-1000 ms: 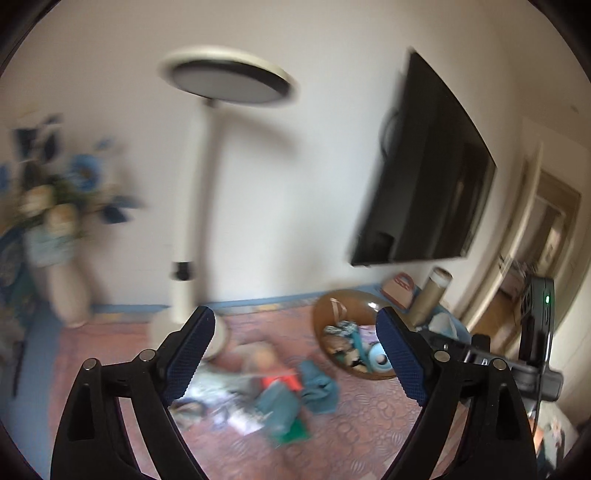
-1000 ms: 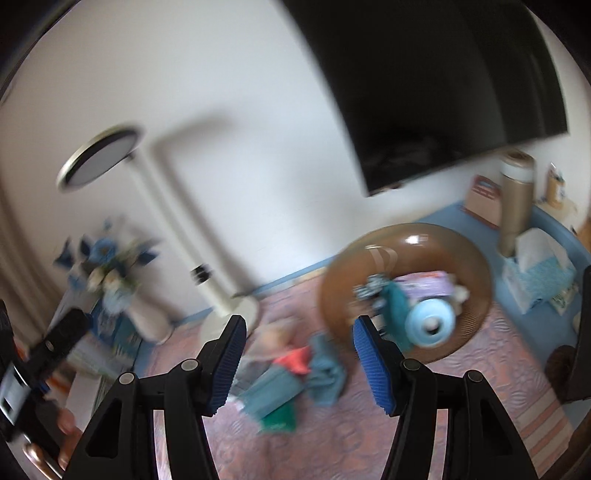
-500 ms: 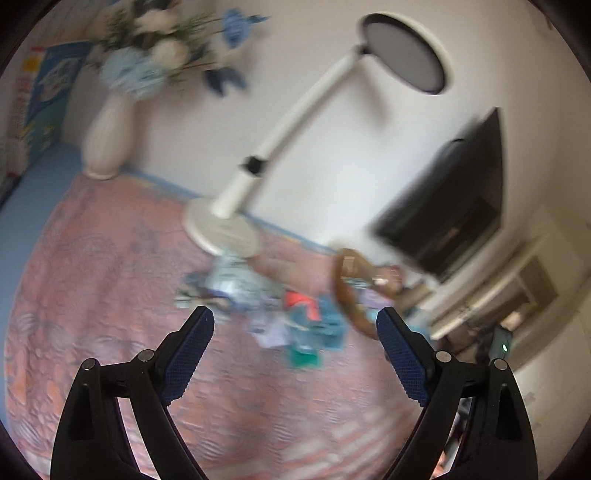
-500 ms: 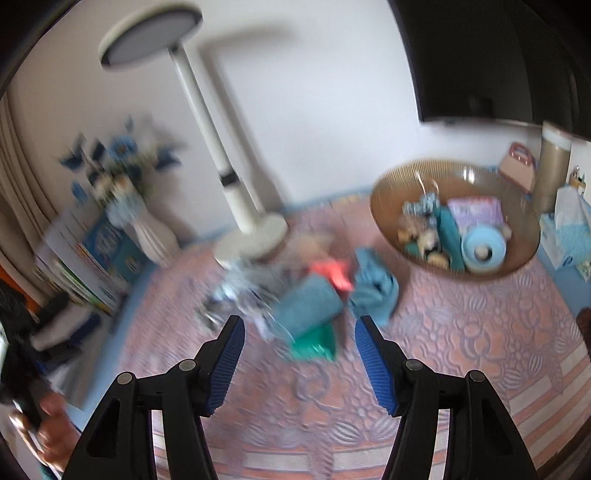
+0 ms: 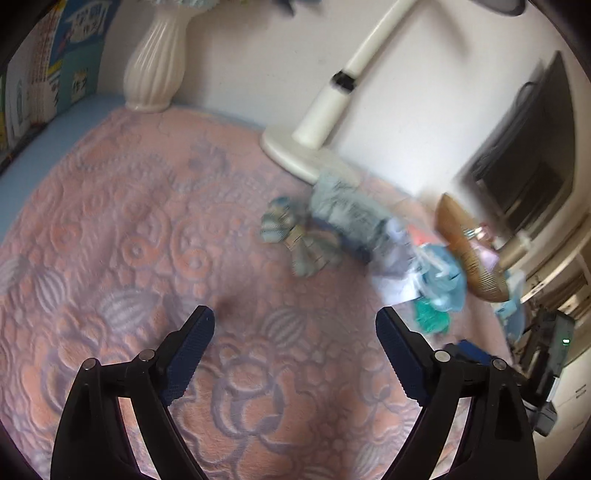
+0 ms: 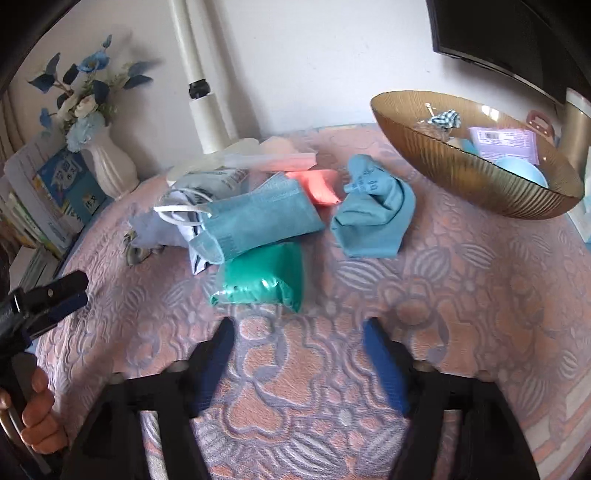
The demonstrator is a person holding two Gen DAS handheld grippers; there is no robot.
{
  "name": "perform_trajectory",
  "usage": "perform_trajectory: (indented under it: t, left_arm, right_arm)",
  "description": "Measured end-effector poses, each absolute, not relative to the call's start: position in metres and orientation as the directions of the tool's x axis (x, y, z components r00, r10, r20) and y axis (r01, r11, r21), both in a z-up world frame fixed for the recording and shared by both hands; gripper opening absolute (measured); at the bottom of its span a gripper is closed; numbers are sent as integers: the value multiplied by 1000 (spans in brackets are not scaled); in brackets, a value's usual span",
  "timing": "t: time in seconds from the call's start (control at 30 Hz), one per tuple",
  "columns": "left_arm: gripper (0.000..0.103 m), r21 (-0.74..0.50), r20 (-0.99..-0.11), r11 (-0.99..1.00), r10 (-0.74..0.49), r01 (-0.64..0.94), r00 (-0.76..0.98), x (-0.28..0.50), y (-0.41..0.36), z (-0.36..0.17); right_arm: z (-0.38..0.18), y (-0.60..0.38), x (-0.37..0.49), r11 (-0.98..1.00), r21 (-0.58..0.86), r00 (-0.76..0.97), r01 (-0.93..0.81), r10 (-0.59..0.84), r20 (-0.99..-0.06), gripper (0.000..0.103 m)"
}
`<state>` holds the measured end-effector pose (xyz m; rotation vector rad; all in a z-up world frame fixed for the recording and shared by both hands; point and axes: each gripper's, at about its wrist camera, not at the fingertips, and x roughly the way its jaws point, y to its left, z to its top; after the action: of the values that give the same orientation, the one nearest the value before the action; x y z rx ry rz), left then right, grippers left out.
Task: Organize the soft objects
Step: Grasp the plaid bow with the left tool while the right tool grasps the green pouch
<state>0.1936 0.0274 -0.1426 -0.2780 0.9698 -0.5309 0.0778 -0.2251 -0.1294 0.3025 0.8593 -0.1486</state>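
Note:
A heap of soft things lies on the pink patterned cloth: a green packet, a blue face mask with white loops, a folded blue cloth, an orange piece and a grey-blue bow. My right gripper hovers just in front of the green packet, its jaws opening with nothing between them. My left gripper stands open over bare cloth, the bow a little ahead of it. In the right wrist view the left gripper shows at the left edge, held by a hand.
A ribbed amber bowl with several small items stands at the back right. A white lamp base and stem, a white vase of blue flowers and books line the back. A dark screen hangs on the wall.
Both grippers have dropped and tipped down from facing the wall toward the cloth and the heap. The right gripper's jaws stand wider than before.

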Motion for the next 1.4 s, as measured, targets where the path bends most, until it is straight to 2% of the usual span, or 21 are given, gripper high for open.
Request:
perform_trajectory:
  t: [0.13,0.17,0.27,0.37,0.47,0.5,0.57,0.7,0.73,0.77,0.8,0.87,0.9,1.07,1.23,1.37,1.4]
  left_arm:
    - [88,-315,-818,896,-423,312,390,187,11,-123]
    - [88,-309,-823,892,-424,329,378,187,8,-113]
    - [90,-324,-768,857,-486,400,418,192,6,-78]
    - [90,-160,-801,889,-370,428,470,209,-15,-79]
    - [89,-43,-838,900,-268,434,474,230,-34,-106]
    - [89,-29,-840,901,-256,432,478,237,-35,-117]
    - [87,-48,-847,906,-260,420,464,249,-37,-130]
    - [84,-90,-845,919,-274,383,459,268,-42,-144]
    - [78,-81,-841,918,-272,388,468,268,-44,-144]
    - [65,-69,-838,912,-273,404,473,266,-46,-143]
    - [57,-61,-833,901,-283,431,475,262,-51,-141]
    - [35,-40,-825,890,-285,454,487,256,-57,-139]
    - [33,-22,-822,883,-283,469,494,251,-60,-138]
    - [31,1,-810,872,-286,489,512,221,-56,-126]
    - [31,-70,-771,841,-387,536,506,164,-37,-102]
    - [31,-148,-754,811,-463,567,466,139,-44,-96]
    - [31,-152,-752,803,-472,576,460,134,-48,-96]
  right_arm:
    - [-128,-229,76,943,214,626,254,9,-780,78]
    - [-127,-232,77,935,238,603,262,34,-797,78]
    - [-119,-235,88,888,390,552,242,204,-809,79]
    - [-111,-229,110,917,306,504,254,145,-851,87]
    - [-120,-225,121,944,203,490,262,51,-870,87]
    - [-123,-225,123,941,212,493,265,57,-868,87]
    - [-126,-225,123,937,233,512,261,70,-856,87]
    - [-124,-217,134,956,172,531,238,21,-847,87]
    - [-124,-215,139,958,158,530,239,8,-848,87]
    - [-126,-214,141,960,147,528,238,-1,-849,84]
    - [-128,-213,143,962,133,524,240,-13,-852,76]
    - [-129,-209,145,968,71,530,239,-69,-845,56]
    - [-128,-206,146,973,51,539,225,-80,-839,55]
    - [-126,-210,124,983,90,555,161,-15,-832,53]
    - [-125,-212,73,994,100,542,51,57,-838,53]
    - [-124,-214,31,998,29,536,-57,55,-842,55]
    - [-125,-215,26,998,-4,532,-62,30,-846,60]
